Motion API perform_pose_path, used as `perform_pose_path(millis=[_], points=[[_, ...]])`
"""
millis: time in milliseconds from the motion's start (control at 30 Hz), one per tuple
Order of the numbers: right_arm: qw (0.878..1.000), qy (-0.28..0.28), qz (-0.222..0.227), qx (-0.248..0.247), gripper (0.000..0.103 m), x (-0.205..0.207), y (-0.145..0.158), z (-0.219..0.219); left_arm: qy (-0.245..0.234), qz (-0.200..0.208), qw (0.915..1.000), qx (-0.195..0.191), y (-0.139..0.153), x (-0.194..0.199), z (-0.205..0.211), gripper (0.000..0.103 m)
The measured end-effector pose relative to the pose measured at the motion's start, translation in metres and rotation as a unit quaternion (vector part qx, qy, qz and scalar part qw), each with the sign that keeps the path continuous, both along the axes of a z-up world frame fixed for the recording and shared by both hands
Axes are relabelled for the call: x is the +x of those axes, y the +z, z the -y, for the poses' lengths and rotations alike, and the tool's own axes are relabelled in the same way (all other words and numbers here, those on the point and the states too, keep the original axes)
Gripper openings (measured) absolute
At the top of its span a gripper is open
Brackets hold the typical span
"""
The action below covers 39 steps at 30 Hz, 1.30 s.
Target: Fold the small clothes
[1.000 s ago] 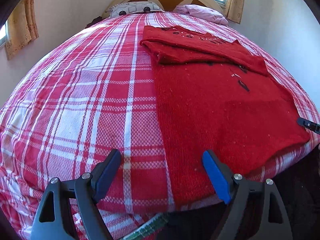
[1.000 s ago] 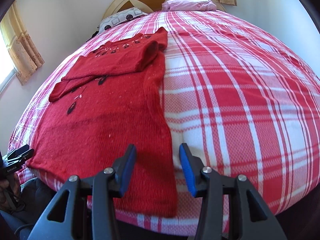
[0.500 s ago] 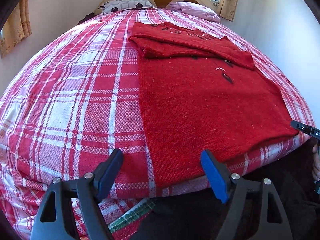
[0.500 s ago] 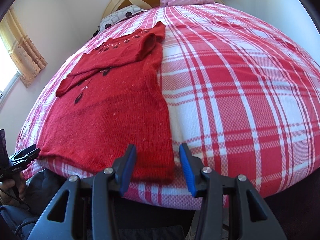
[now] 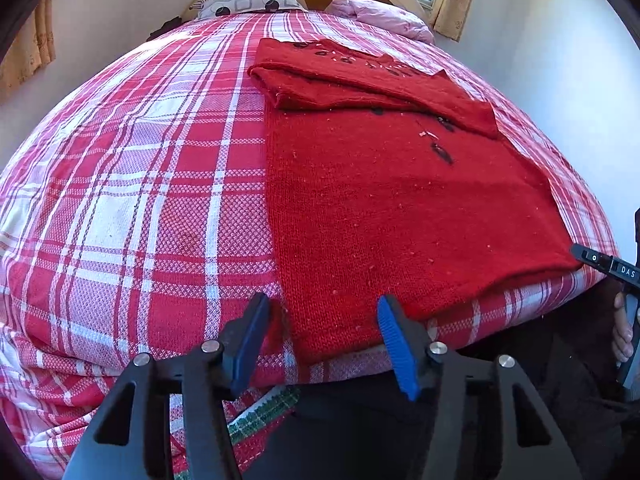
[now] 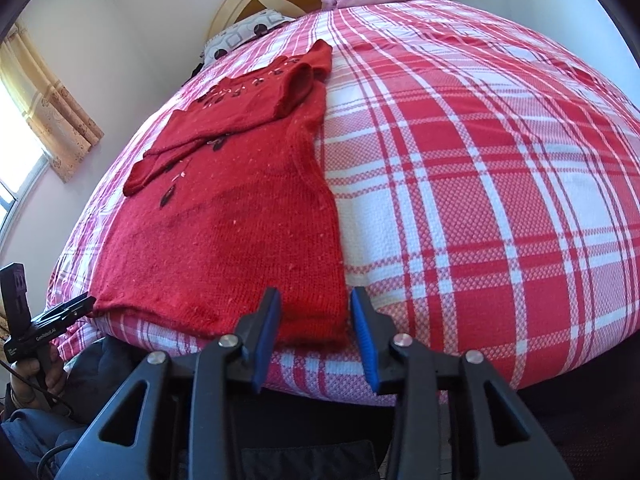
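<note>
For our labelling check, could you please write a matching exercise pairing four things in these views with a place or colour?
Things:
1. sweater
2. bedspread
3. pink pillow
4. left gripper

Descriptions:
A. red and white plaid
B. at the headboard, near the window
C. plain red knit, sleeves folded across
D. at the sweater's near hem corner, pads blue

Pairs: 1-C, 2-A, 3-B, 4-D
</note>
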State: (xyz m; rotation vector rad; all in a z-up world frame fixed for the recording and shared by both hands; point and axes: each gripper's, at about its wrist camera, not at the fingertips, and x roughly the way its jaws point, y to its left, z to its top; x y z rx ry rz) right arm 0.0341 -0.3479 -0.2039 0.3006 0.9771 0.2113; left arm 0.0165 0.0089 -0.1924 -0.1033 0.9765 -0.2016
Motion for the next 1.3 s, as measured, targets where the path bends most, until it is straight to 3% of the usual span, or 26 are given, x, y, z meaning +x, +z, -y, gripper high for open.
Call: perform_pose_path(millis=[133, 267, 367, 533, 567, 600, 800, 1000, 1300], points=[[1.0, 0.002, 0.0, -0.004, 0.038, -0.001, 0.0, 0.0, -0.009, 0.0, 1.0, 0.002, 0.001, -0.002, 0.003, 0.057], [1.0, 0.005, -0.002, -0.008, 0.028, -0.001, 0.0, -0.001, -0.011, 0.001, 0.9999, 0.002, 0.001, -0.002, 0.003, 0.035], [1.0, 0.012, -0.005, -0.003, 0.021, -0.002, -0.002, -0.002, -0.018, 0.003, 0.9998, 0.001, 0.0, -0.002, 0.004, 0.034], [1.0, 0.01, -0.005, 0.004, 0.018, -0.001, -0.003, 0.0, -0.021, 0.007, 0.9998, 0.0, -0.001, -0.003, 0.005, 0.032], [1.0, 0.008, -0.006, 0.01, 0.014, -0.001, -0.003, 0.002, -0.024, 0.009, 0.9997, 0.002, 0.0, -0.003, 0.005, 0.014], [1.0, 0.007, -0.006, 0.017, 0.013, -0.001, -0.003, 0.003, -0.025, 0.011, 0.9996, -0.001, 0.001, -0.004, 0.004, 0.012], [0.998, 0.006, 0.033, 0.046, 0.012, -0.009, 0.016, 0.009, -0.022, 0.026, 0.9987, -0.037, 0.013, -0.006, -0.006, 0.009], [0.993, 0.001, 0.071, 0.091, 0.011, -0.017, 0.037, 0.018, -0.005, 0.044, 0.9927, -0.112, 0.035, -0.002, -0.028, 0.008], [0.987, -0.002, 0.096, 0.128, 0.011, -0.004, 0.062, 0.024, 0.0, 0.065, 0.9872, -0.145, 0.052, 0.02, -0.046, 0.008]])
